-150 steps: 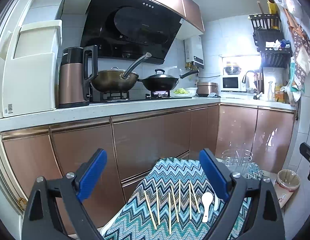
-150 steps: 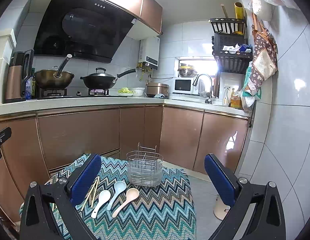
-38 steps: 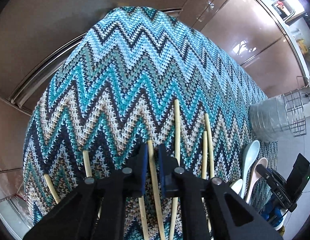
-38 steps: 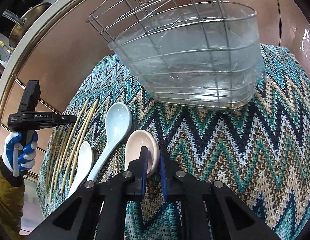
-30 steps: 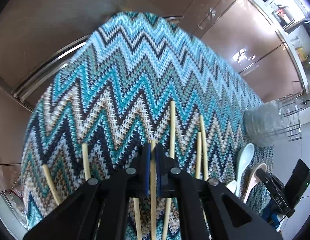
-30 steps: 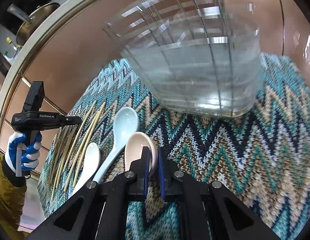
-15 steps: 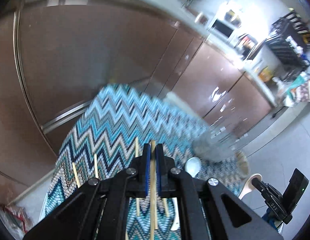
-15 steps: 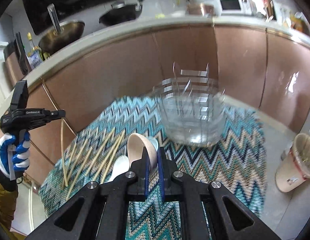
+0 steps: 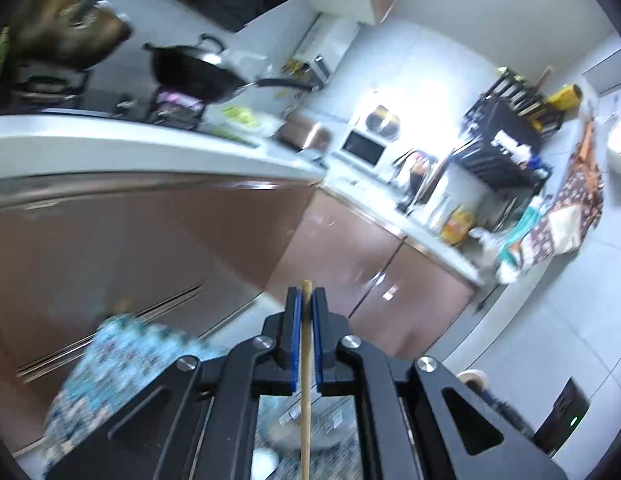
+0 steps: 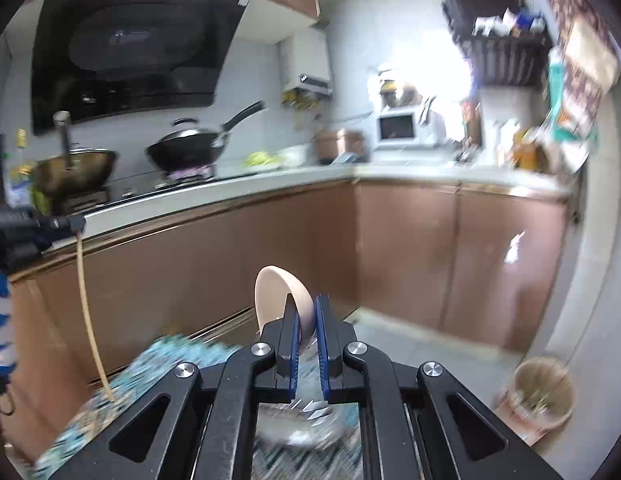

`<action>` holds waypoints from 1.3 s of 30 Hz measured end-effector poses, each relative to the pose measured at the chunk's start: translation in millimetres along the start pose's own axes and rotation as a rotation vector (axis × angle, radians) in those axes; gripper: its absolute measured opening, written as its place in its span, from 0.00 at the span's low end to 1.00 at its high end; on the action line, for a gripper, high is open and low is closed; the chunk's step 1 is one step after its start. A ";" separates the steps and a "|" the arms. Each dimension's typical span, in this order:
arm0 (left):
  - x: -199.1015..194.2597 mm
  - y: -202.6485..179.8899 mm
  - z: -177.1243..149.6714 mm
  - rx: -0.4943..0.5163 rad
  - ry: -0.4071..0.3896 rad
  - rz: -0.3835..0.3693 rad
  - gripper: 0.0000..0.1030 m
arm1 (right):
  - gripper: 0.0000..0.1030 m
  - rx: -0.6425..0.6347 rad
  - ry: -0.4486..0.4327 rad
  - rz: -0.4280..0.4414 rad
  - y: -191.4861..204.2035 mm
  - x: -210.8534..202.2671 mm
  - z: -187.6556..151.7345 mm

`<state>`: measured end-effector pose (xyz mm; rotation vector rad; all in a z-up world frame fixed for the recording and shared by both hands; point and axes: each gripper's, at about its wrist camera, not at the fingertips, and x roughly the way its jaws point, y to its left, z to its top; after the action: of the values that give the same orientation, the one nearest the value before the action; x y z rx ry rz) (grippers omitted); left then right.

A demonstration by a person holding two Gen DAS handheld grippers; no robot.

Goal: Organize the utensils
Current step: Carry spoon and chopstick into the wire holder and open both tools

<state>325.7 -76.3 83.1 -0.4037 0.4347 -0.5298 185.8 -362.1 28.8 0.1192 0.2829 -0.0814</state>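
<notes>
Now, behind both sets of fingers runs the long kitchen counter (image 10: 270, 184) with its copper-brown cabinet doors (image 10: 406, 256), and on it, up and to the left of the fingers, sit a brass-coloured pot (image 10: 74, 172) and a black wok (image 10: 186, 152); a white microwave (image 10: 396, 128) stands further right in the corner. Below the fingers lies the zigzag cloth (image 9: 110, 364) in blue and teal that covers the tabletop, blurred in both views. A clear, wire-framed holder (image 10: 298, 432) shows as a smear directly under the right fingers, too blurred to read more. A tan bin (image 10: 536, 396) stands on the floor, low and to the right of them.

The right gripper (image 10: 306, 312) is held well above the cloth, pointing towards the cabinets, and its 2 blue-padded fingers (image 10: 294, 336) are clenched on a pale pink spoon (image 10: 280, 300): the bowl of the spoon sticks up and out past the fingertips, leaning to the left of them.

The left gripper (image 9: 306, 308) is likewise up off the cloth, its fingers (image 9: 296, 340) clamped on 1 wooden chopstick (image 9: 305, 384). The stick runs straight between the pads, its tip poking just beyond the fingertips and the rest hanging back and down beneath them. From the right-hand view the same chopstick (image 10: 88, 320) dangles from the left gripper (image 10: 74, 222), far to the left of the right fingers, its lower end just over the cloth's edge.
</notes>
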 end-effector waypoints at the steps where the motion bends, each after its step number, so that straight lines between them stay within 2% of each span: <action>1: 10.1 -8.5 0.8 0.010 -0.019 -0.009 0.05 | 0.08 -0.023 -0.021 -0.048 0.9 9.4 1.5; 5: 59.9 -33.6 -16.0 0.046 -0.052 -0.002 0.05 | 0.08 -0.063 -0.041 -0.147 2.8 41.5 -6.7; 10: 110.5 -49.7 -59.6 0.132 -0.083 0.064 0.05 | 0.08 -0.113 -0.041 -0.223 8.9 75.8 -35.4; 15: 153.0 -47.5 -106.1 0.208 -0.091 0.143 0.05 | 0.08 -0.113 -0.026 -0.252 7.6 92.4 -66.5; 18: 165.5 -45.3 -125.3 0.237 -0.086 0.161 0.05 | 0.08 -0.107 -0.010 -0.249 7.7 100.6 -83.9; 28: 172.7 -41.7 -154.3 0.278 -0.092 0.184 0.05 | 0.10 -0.079 0.013 -0.211 5.7 101.4 -105.7; 30: 168.8 -40.2 -156.7 0.279 -0.097 0.185 0.06 | 0.21 -0.071 0.011 -0.205 5.0 99.4 -106.2; 34: 162.3 -40.1 -157.0 0.286 -0.095 0.189 0.08 | 0.31 -0.062 0.002 -0.200 4.5 92.8 -103.0; 39: 147.0 -39.7 -154.9 0.284 -0.097 0.194 0.27 | 0.36 -0.045 -0.005 -0.194 3.3 81.3 -97.5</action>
<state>348.2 -229.1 -69.7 -0.1117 0.2956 -0.3746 237.3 -351.5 -86.9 0.0462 0.2910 -0.2680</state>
